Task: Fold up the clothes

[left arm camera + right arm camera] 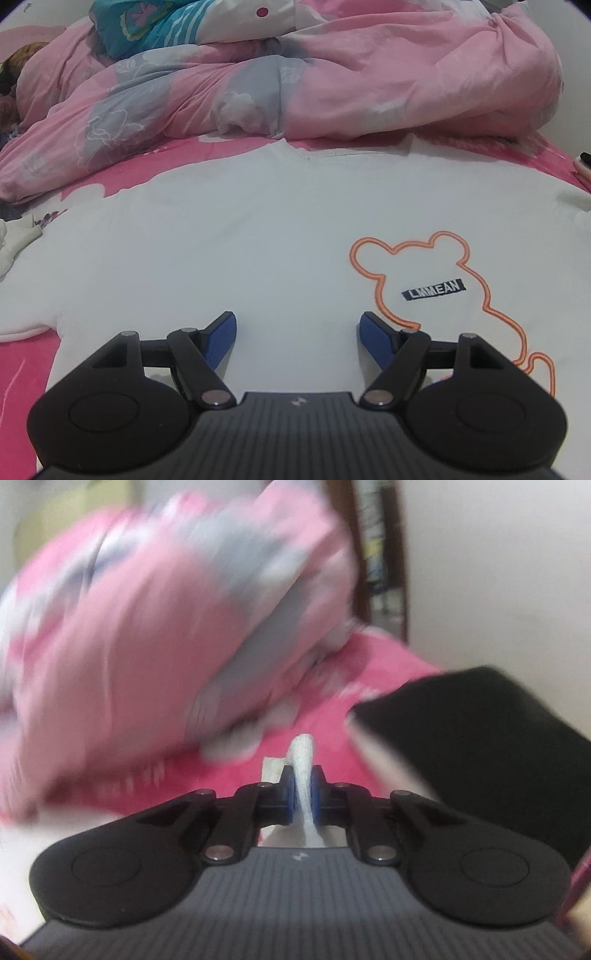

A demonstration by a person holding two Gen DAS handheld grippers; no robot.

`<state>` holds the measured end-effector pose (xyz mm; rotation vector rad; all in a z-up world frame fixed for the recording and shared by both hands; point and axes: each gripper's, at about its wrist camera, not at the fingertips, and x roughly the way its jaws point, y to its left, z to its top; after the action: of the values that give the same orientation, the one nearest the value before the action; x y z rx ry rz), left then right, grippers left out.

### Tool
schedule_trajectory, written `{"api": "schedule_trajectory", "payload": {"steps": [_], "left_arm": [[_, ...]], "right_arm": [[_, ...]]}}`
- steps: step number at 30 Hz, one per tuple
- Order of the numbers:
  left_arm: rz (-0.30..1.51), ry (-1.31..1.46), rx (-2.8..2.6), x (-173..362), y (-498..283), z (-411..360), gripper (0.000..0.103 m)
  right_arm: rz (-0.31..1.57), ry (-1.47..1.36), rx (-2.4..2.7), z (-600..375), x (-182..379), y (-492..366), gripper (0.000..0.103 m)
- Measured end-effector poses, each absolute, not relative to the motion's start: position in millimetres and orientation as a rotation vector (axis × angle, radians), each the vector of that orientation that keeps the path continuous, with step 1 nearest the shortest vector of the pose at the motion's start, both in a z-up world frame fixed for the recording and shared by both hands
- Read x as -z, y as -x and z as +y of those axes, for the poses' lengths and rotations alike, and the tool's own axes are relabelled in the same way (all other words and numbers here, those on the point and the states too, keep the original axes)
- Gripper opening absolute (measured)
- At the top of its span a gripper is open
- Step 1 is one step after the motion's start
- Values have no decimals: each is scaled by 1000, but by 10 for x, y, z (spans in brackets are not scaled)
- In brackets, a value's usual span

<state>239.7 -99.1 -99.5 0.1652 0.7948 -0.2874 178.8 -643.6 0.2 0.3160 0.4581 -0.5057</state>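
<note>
The left gripper [299,332] hung released, jaws wide apart, over a white sweatshirt [221,236] spread flat on the pink bedsheet [22,373]. The right gripper [303,794] was clenched on a fold of white fabric [303,757]. Farther off lay a rumpled pink quilt [369,88]; near right, a black object [480,738].

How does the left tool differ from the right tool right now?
The left tool is open, its blue pads wide apart and holding nothing; the right tool is shut on a strip of white ribbed fabric. The left hovers over the flat white sweatshirt with an orange mouse outline; the right's view is motion-blurred. Both share black linkages and blue pads.
</note>
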Motion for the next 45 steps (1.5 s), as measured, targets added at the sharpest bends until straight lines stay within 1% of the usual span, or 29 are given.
{"api": "schedule_trajectory", "payload": {"steps": [2,11,15,19,22,29,36,41,45], "left_arm": [[796,-162,284,997,-2399,-992,75],[793,-173,275,1004,-2392,-1012,75],[795,-176,272,1006,-2396,-1022,76],[795,-174,274,1006,-2397,-1020,76],[800,-163,283,989,-2387,-991,76],[812,-135,303,950,-2364,-920,75],[786,-81,375,689,-2175,-708,75],[755,-42,428,466,-1968,-471,75],[750,1,455,361,-1819,-275,75]], "right_arm": [[396,-378,537,-6581,-143,-1608,7],[220,-621,624,-7157,-396,-958,7],[127,-709,579,-7308,-397,-855,7],[75,-763,491,-7307,-496,-922,7],[53,-735,408,-7151,-672,-1026,7],[35,-613,199,-6538,-1277,-1310,7],[66,-507,-31,-5641,-1814,-1750,7],[128,-408,-208,-4814,-1971,-2123,7],[207,-362,-335,-4194,-1829,-2435,7]]}}
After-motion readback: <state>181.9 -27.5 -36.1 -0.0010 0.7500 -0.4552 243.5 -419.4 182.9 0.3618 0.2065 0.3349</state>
